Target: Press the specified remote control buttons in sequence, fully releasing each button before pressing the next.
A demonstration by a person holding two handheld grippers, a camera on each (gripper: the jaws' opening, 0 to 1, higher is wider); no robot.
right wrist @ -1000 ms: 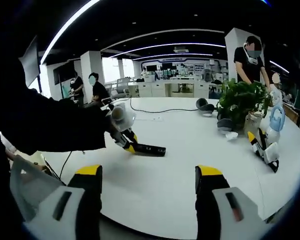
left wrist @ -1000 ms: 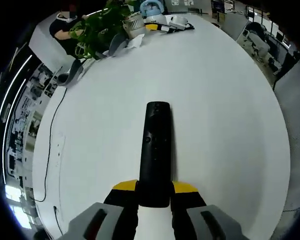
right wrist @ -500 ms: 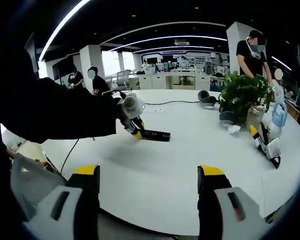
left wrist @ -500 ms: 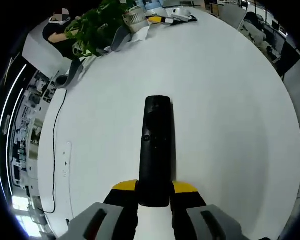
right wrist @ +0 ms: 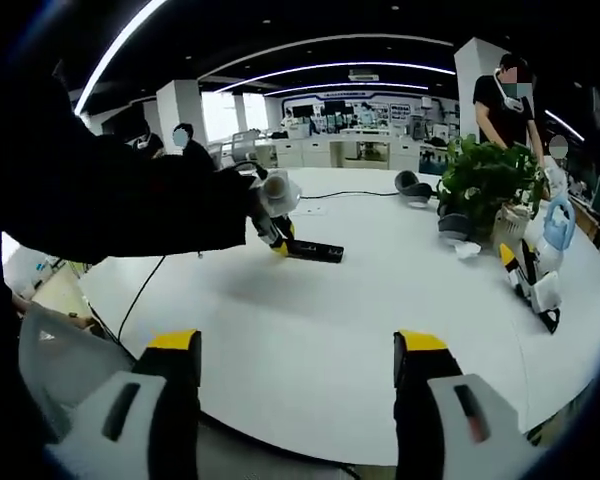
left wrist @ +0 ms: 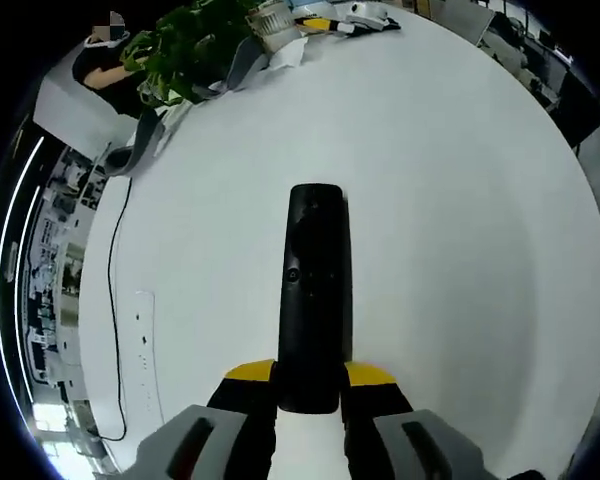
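A: Where is the remote?

B: The black remote (left wrist: pixel 313 300) is clamped at its near end between the left gripper (left wrist: pixel 309 385)'s yellow-tipped jaws, held out above the white table (left wrist: pixel 460 220).

A: And the right gripper (right wrist: pixel 297 362)?

B: Its jaws stand wide apart, holding nothing, well back from the remote (right wrist: pixel 313 250).

A: How far along is the task?

B: I judge no button is being pressed now; the presses seem to lie ahead.

A: The room?

B: A round table in an open office, with a plant (right wrist: pixel 485 180), a cable (left wrist: pixel 113 250), and people standing beyond.

Left tool (left wrist: pixel 309 385) clamped, right tool (right wrist: pixel 296 355) agape
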